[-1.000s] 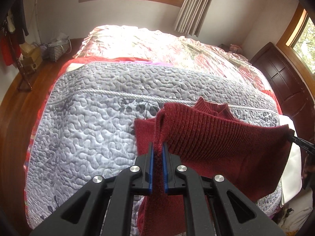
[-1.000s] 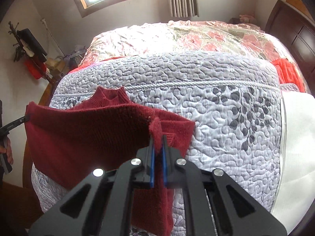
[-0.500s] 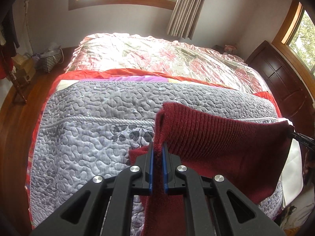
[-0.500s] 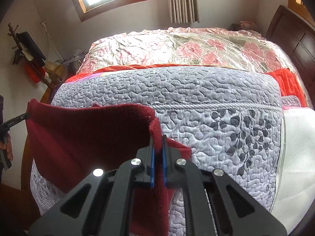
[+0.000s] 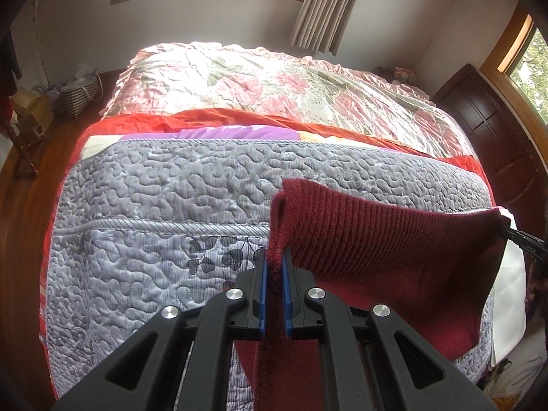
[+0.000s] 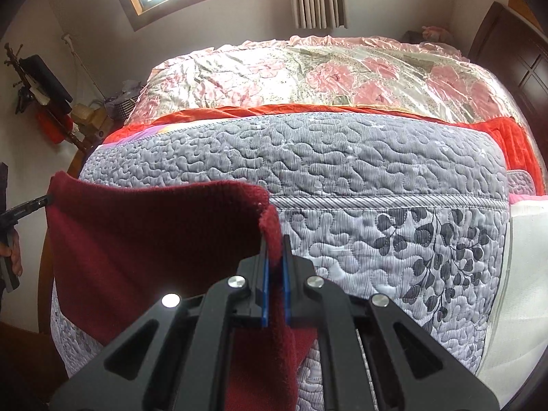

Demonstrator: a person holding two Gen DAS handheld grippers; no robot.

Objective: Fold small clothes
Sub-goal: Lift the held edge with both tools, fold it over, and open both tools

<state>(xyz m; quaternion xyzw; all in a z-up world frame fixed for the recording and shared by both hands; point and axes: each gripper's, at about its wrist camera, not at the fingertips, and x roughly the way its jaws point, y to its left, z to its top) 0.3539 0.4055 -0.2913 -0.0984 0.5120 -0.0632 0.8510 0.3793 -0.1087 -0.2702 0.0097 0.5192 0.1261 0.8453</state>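
the left gripper (image 5: 274, 257) pinches one top corner of the red sweater (image 5: 376, 246), the right gripper (image 6: 274, 246) pinches the other; the sweater hangs stretched between them, long edge running side to side, its lower part draping down toward the grey quilt (image 5: 154, 205) on the bed

Each gripper, left gripper (image 5: 274, 260) and right gripper (image 6: 275, 250), is black plastic with thin blue pads (image 5: 262, 294) and four shiny round screws (image 5: 235, 294) (silver ones).
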